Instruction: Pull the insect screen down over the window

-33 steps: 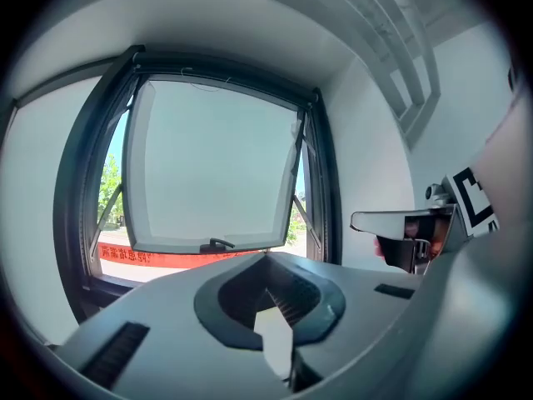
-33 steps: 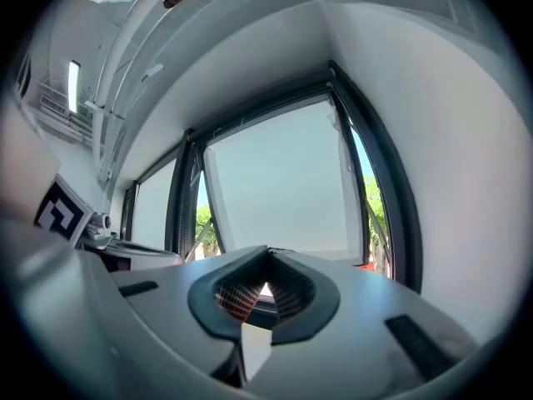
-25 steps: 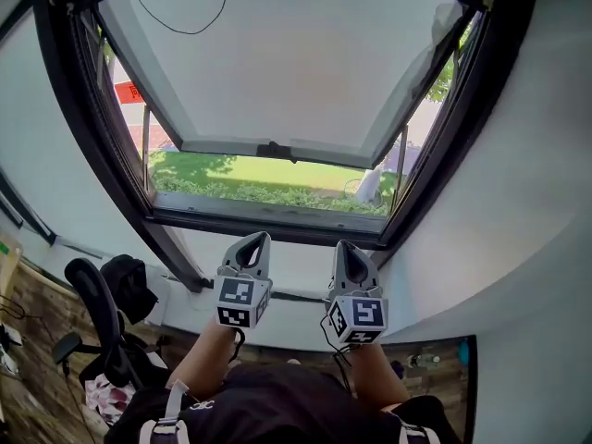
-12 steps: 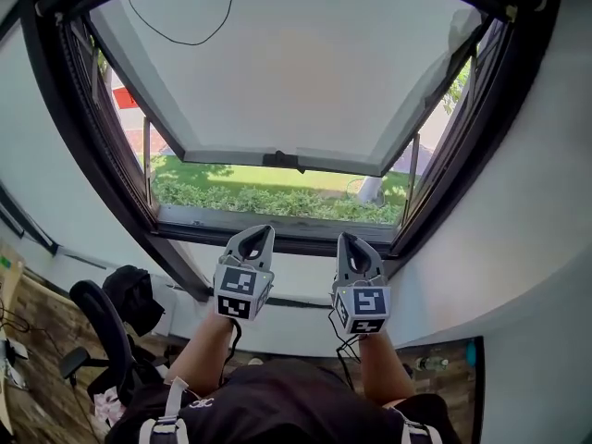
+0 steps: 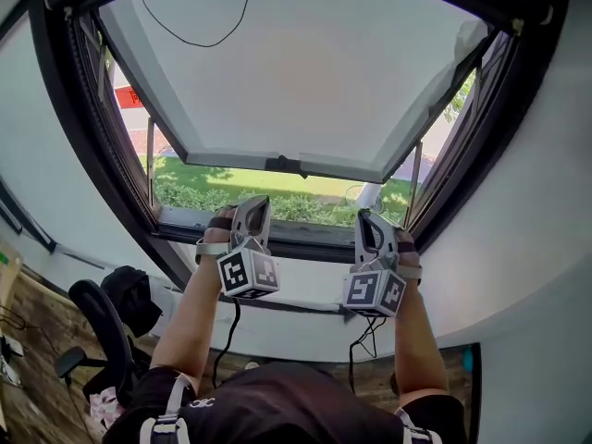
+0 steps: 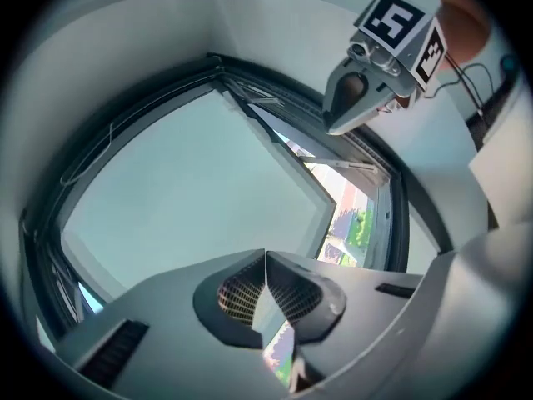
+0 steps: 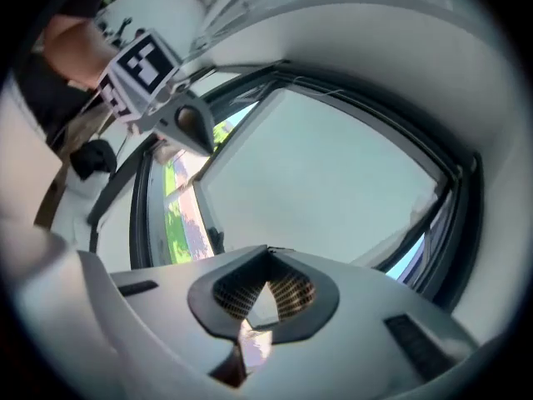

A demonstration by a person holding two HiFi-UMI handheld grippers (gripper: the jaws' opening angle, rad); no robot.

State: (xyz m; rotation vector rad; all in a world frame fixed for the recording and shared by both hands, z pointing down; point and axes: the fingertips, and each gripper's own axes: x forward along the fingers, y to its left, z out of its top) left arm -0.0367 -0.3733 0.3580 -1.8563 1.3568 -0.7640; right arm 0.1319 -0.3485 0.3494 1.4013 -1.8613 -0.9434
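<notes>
Both grippers hover empty before the window frame [image 5: 69, 109]: right gripper [image 5: 370, 218] closed, left gripper [image 5: 252, 206] just parting. Insect screen seems rolled up top, unseen; we should grip its dangling cord [image 5: 199, 37] squarely.

Open window [image 5: 287, 81] over green lawn [image 5: 314, 199]

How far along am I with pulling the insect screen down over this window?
Done: nothing yet; no screen spans the window frame, and grass shows under the open sash. In hand: left gripper and right gripper are raised near the lower frame, both shut and empty. Left: find the screen's pull, which I can't spot, and draw it down.
</notes>
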